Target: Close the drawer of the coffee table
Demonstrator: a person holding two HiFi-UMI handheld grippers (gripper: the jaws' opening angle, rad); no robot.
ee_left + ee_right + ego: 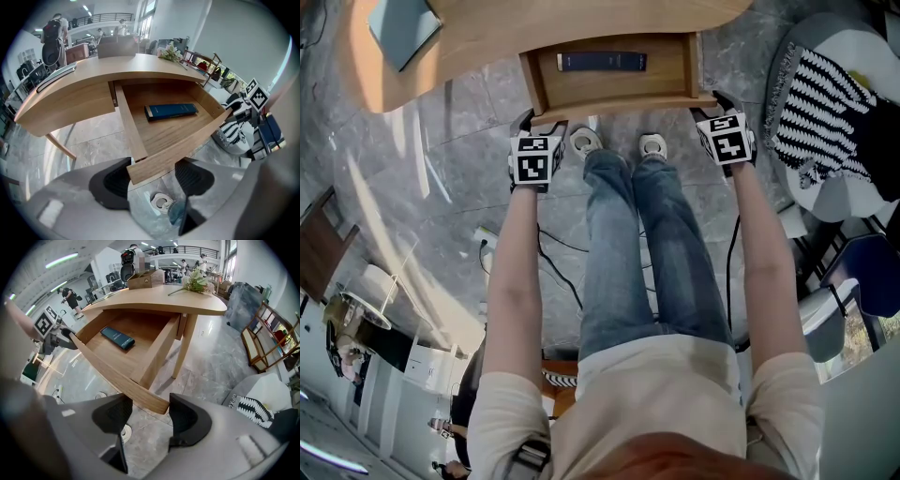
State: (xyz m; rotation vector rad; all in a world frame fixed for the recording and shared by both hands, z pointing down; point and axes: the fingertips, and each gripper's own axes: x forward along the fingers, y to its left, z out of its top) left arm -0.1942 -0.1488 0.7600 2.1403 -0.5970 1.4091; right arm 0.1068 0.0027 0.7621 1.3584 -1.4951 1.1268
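Inside, the drawer (614, 91) holds a dark book (602, 62); left tongs (154, 178) and right tongs (150, 416) gape astride its front

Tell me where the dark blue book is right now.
In the head view the dark blue book lies flat inside the open drawer, along its back and about midway between its sides, just below the coffee table edge.

A blue book (171, 111) lies ahead of the left gripper (151, 174); a striped cushion (251, 408) sits right of the right gripper (149, 412).
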